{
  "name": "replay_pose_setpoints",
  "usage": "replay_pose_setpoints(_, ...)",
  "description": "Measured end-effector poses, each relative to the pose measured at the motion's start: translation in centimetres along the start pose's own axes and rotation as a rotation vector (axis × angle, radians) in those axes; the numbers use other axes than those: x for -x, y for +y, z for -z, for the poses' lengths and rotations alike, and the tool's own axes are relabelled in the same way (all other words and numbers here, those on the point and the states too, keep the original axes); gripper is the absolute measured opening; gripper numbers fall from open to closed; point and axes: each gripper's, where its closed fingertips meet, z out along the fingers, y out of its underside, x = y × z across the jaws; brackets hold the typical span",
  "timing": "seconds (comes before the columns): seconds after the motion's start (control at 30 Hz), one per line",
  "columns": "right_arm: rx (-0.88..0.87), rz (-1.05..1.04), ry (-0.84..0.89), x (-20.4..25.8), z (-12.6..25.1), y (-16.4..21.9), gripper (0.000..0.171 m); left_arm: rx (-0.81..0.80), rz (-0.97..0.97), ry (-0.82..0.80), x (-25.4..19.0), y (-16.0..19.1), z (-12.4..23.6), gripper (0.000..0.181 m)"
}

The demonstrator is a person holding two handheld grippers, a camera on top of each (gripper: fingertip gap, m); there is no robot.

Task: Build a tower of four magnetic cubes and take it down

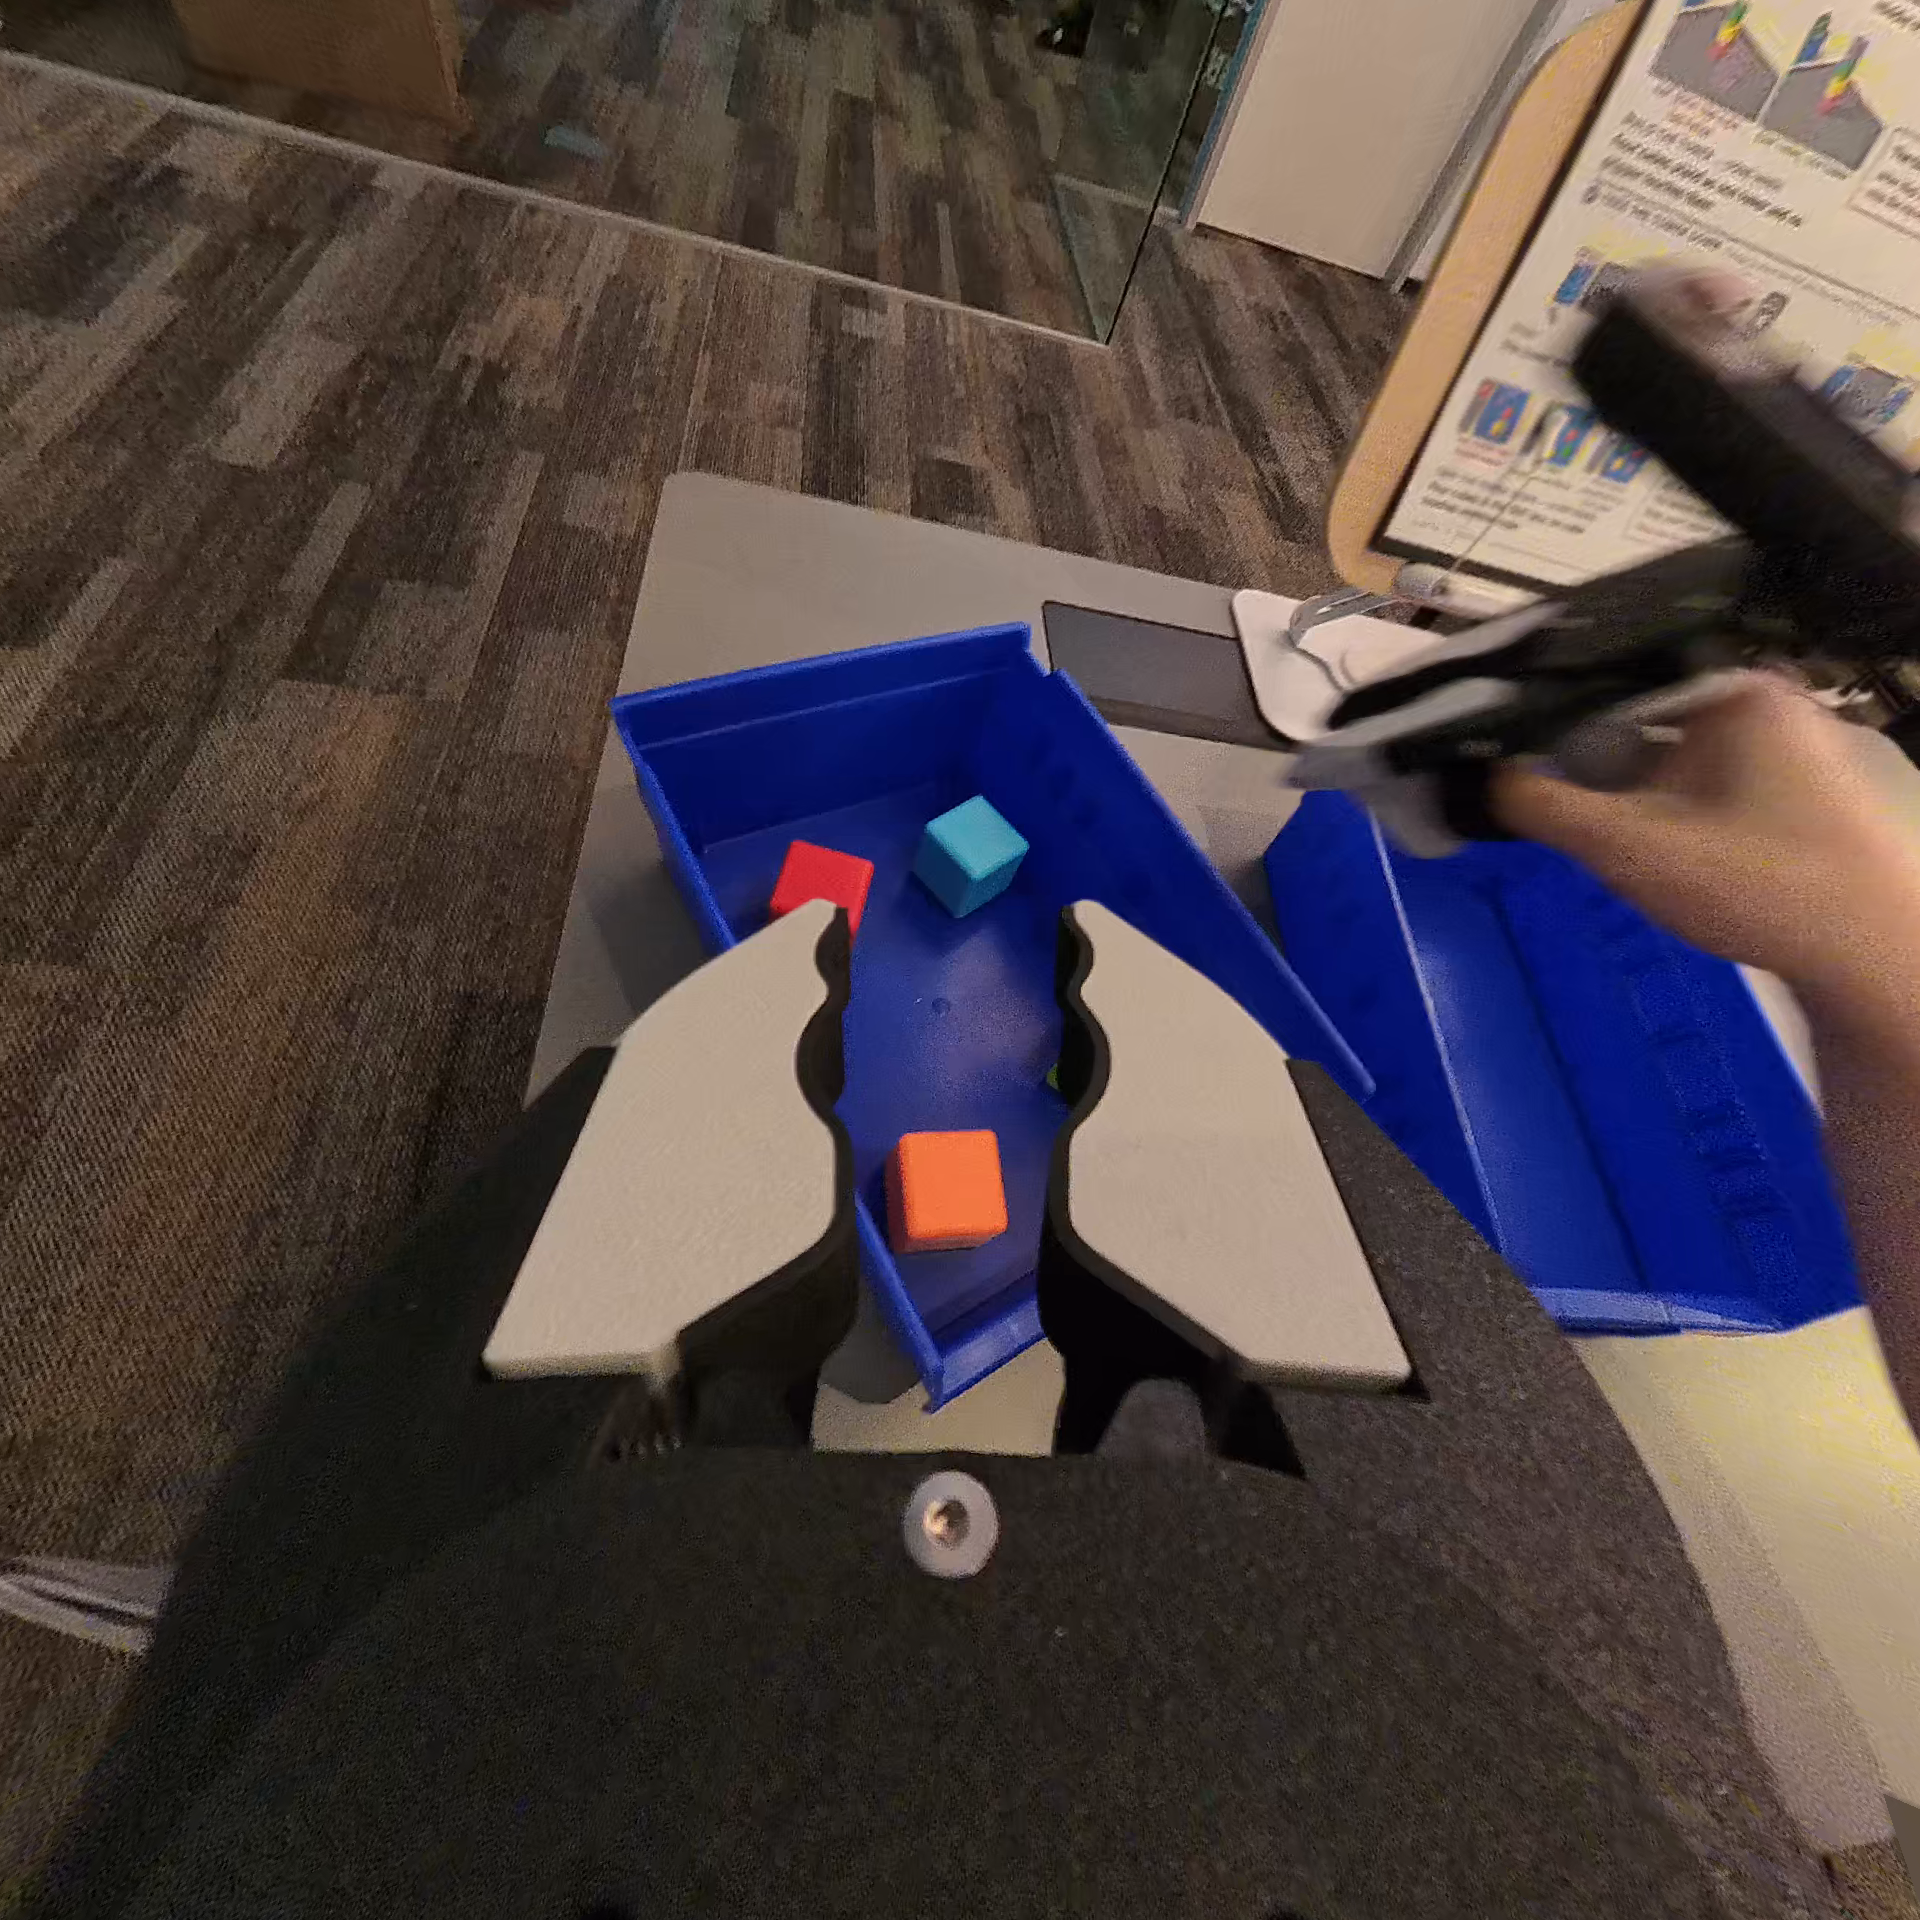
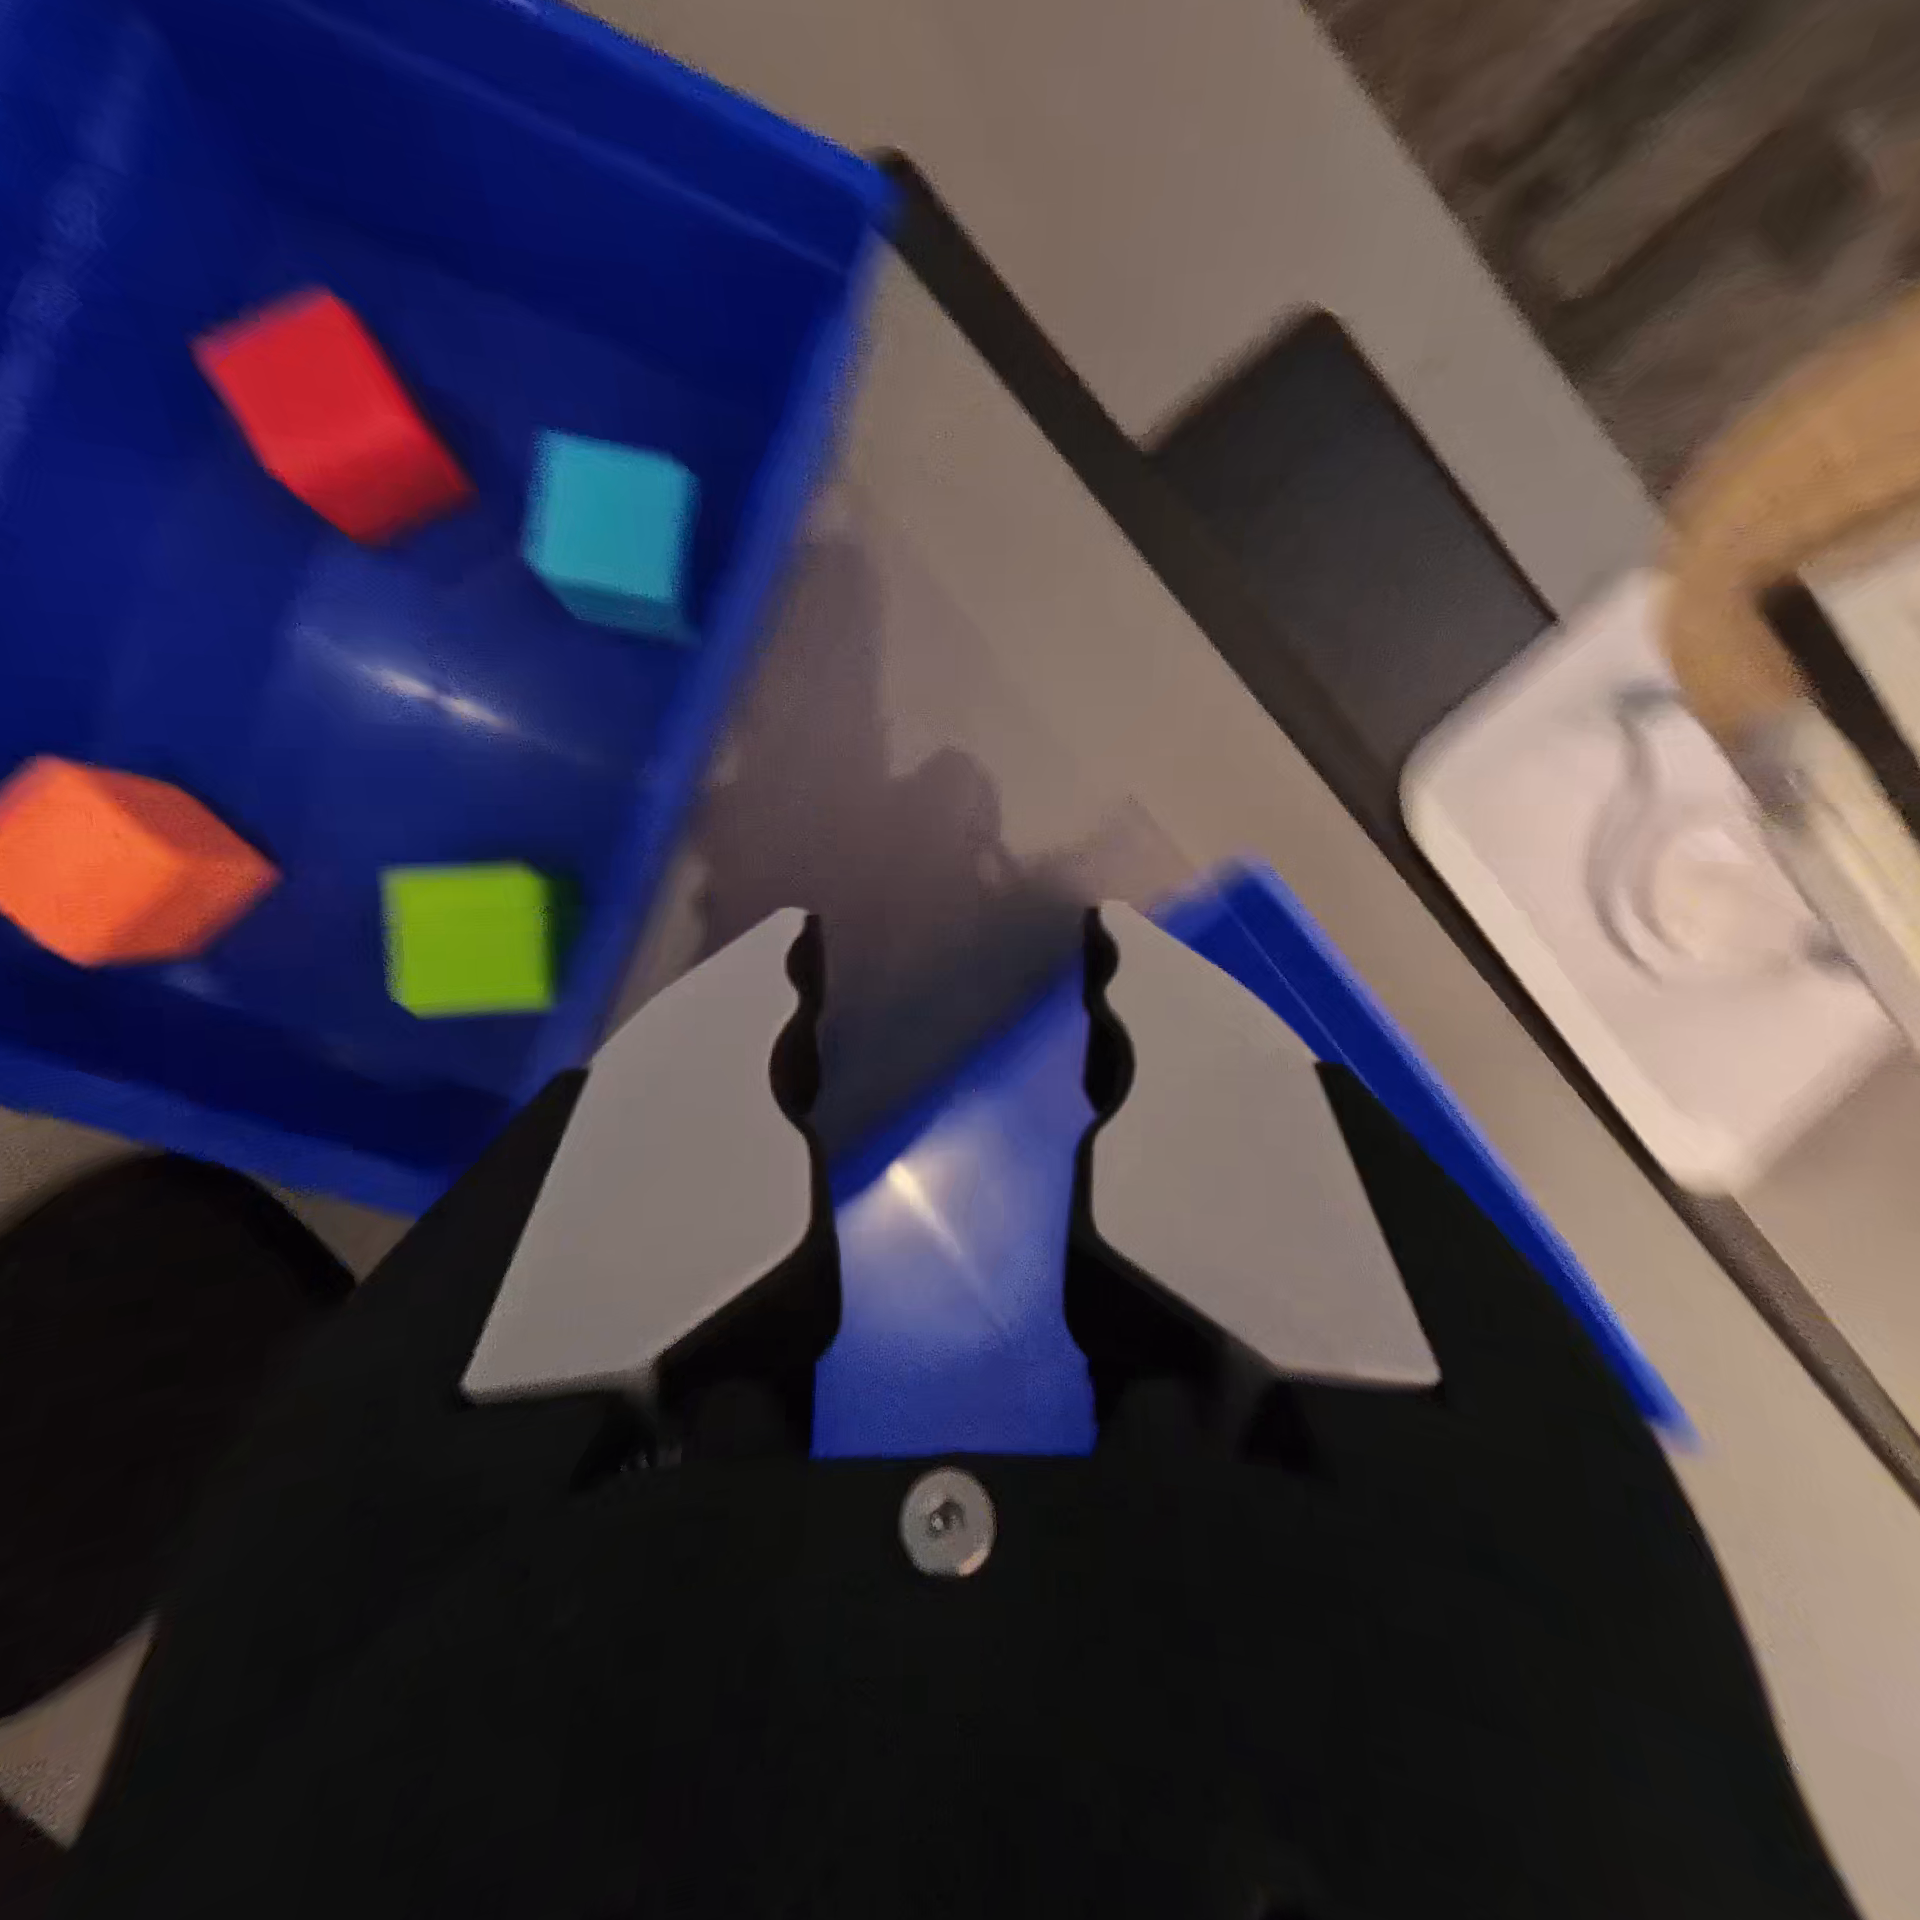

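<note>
Four loose cubes lie apart on the floor of the blue bin on the grey table: the red cube and the light blue cube toward its far end, the orange cube and the green cube nearer, none stacked. The left gripper hangs over this bin with its jaws spread and nothing between them, the orange cube showing in the gap below. The right gripper, blurred, is likewise spread and empty above the table between that bin and a second blue bin lying to the right.
</note>
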Motion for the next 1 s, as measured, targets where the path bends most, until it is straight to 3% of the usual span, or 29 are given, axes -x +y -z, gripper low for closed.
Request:
replay_pose_setpoints(0.13,0.158,-0.234,0.278,-11.1,5.4,12.7,0.075,0.02,0.074,0.01,1.5,0.6,-0.2,0.038)
replay_pose_setpoints(0.2,0.202,-0.414,0.261,-13.9,6.4,18.3,0.075,-0.009,0.11,0.032,1.4,0.1,-0.1,0.037)
replay_pose_setpoints(0.3,0.233,-0.532,0.122,-13.9,5.3,23.3,0.075,-0.039,0.084,0.03,0.7,-0.7,-0.1,0.035)
replay_pose_setpoints(0.4,0.299,-0.525,-0.051,-11.7,3.2,25.6,0.049,-0.013,0.03,0.036,-0.9,-0.7,-0.7,0.035)
replay_pose_setpoints(0.43,0.297,-0.535,-0.128,-10.7,2.7,25.5,0.026,0.005,0.009,0.043,-1.5,-0.5,-0.9,0.035)
replay_pose_setpoints(0.57,0.338,-0.523,-0.109,-12.2,2.3,26.4,0.009,0.067,-0.086,0.016,-3.2,0.0,-1.8,0.035)
replay_pose_setpoints(0.77,0.339,-0.521,-0.135,-17.2,3.3,29.1,0.006,0.064,-0.099,0.093,-6.0,-0.4,-2.5,0.031)
replay_pose_setpoints(1.0,0.336,-0.612,-0.096,-24.5,6.4,35.6,0.007,0.087,-0.15,0.053,-6.9,-0.4,-3.3,0.03)
